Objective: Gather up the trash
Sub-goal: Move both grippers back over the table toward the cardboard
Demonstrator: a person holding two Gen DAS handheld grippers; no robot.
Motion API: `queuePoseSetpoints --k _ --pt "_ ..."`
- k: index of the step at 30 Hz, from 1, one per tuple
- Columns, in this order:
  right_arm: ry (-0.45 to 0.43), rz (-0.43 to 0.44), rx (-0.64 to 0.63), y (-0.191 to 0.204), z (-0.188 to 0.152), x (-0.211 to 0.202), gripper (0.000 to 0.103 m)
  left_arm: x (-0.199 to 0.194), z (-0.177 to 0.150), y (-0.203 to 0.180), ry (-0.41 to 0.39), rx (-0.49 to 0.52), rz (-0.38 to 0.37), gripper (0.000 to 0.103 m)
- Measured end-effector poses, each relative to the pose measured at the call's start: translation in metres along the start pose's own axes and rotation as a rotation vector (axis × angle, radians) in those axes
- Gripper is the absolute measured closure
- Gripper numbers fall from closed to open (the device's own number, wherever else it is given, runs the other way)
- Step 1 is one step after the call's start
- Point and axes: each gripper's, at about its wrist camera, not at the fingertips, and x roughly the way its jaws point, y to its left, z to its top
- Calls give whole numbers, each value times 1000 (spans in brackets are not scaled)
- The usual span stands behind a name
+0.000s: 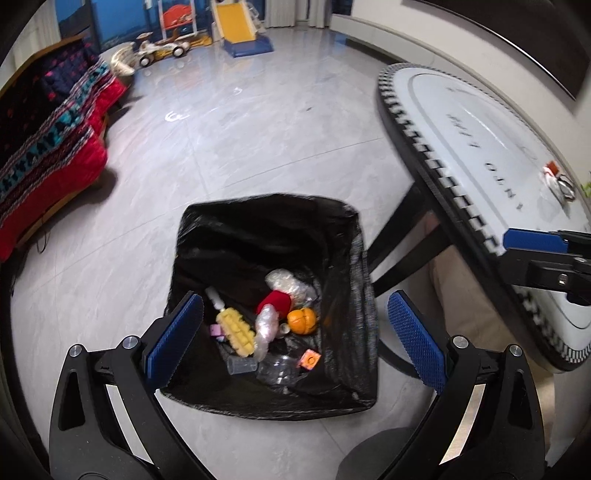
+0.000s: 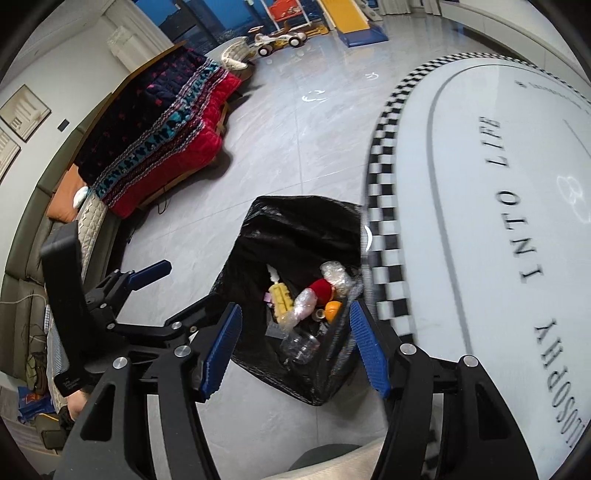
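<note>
A trash bin lined with a black bag (image 1: 343,236) stands on the grey floor beside the table; it also shows in the right wrist view (image 2: 280,221). Inside lie a yellow block piece (image 1: 238,330), an orange ball (image 1: 302,320), a red item (image 1: 275,301), crumpled clear plastic (image 1: 286,282) and a clear cup (image 1: 242,365). My left gripper (image 1: 295,336) hovers above the bin, open and empty. My right gripper (image 2: 295,349) is also open and empty above the bin's near edge. A crumpled wrapper (image 1: 559,181) lies on the table.
A white oval table (image 2: 498,206) with a checkered rim stands to the right of the bin. A sofa with a red and dark patterned blanket (image 1: 48,147) is at the left. Toy cars and a slide (image 1: 240,26) stand at the far end.
</note>
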Motion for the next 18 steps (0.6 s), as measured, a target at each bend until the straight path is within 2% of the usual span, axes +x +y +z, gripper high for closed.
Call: queuePoseSetpoints --k 18 --pt "-147 -174 153 -137 -13 -125 41 -21 57 -169 -44 295 -176 6"
